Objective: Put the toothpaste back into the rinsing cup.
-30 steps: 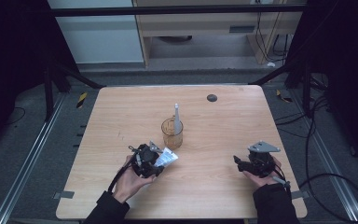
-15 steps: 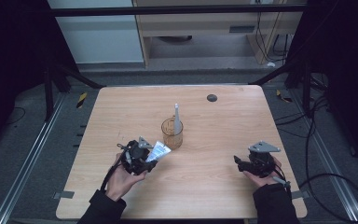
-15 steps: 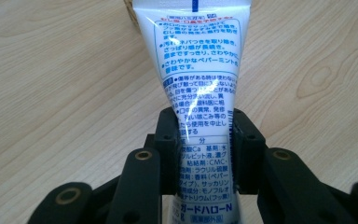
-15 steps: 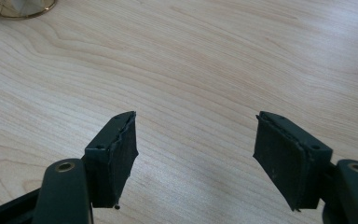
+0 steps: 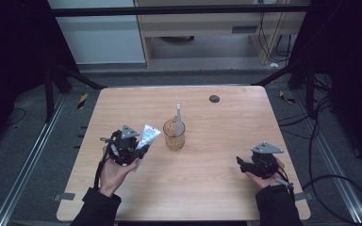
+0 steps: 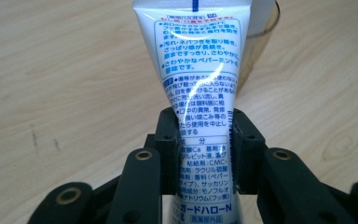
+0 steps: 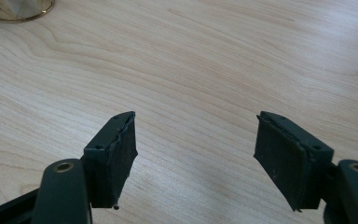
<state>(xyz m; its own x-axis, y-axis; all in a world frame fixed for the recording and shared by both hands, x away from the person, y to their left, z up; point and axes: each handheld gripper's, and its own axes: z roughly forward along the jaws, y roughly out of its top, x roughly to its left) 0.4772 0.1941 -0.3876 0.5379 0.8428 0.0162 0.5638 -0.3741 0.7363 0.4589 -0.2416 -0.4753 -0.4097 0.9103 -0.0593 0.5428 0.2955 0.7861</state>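
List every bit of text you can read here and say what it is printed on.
On the tube held in the left gripper, Japanese print:
"さわやかなペパーミント"
"使用を中止"
"ガードハローN"
The tube's other small lines are too fine or glared to read surely.
In the high view the tube print is too small.
Cup and table: no text.

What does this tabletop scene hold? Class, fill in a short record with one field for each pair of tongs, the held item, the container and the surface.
left tongs: shut on the toothpaste tube
toothpaste tube: white, blue print, lifted beside the cup
right tongs: open, nothing between them, low over the table
cup: amber, see-through, upright, a white stick-like item inside
table: light wood
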